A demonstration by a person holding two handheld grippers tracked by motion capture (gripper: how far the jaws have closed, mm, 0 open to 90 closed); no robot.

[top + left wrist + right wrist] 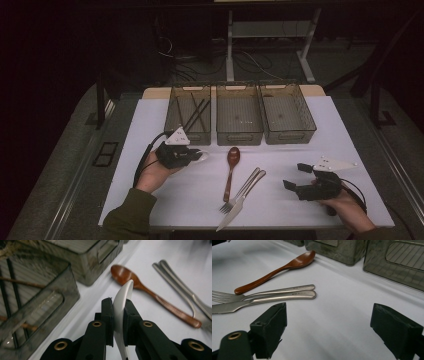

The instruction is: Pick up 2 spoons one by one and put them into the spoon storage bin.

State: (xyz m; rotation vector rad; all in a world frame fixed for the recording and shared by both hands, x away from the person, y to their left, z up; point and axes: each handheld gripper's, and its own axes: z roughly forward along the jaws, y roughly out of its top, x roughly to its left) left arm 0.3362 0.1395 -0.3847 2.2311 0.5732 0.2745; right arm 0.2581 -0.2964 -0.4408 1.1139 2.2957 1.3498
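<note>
White spoon [123, 305]: likely ceramic or hard plastic, so light, stiff, glossy, prone to slipping and chipping; best taken mid-handle. Pinched edge-on by left gripper [117, 315], bowl jutting past the tips, just before the left bin [188, 114]. Right gripper [329, 322] released, low over bare worktop [337, 315], right of the fork [262, 293] and knife [267, 300].

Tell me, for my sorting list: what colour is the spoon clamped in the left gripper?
White; the spoon shows best in the left gripper view.
</note>
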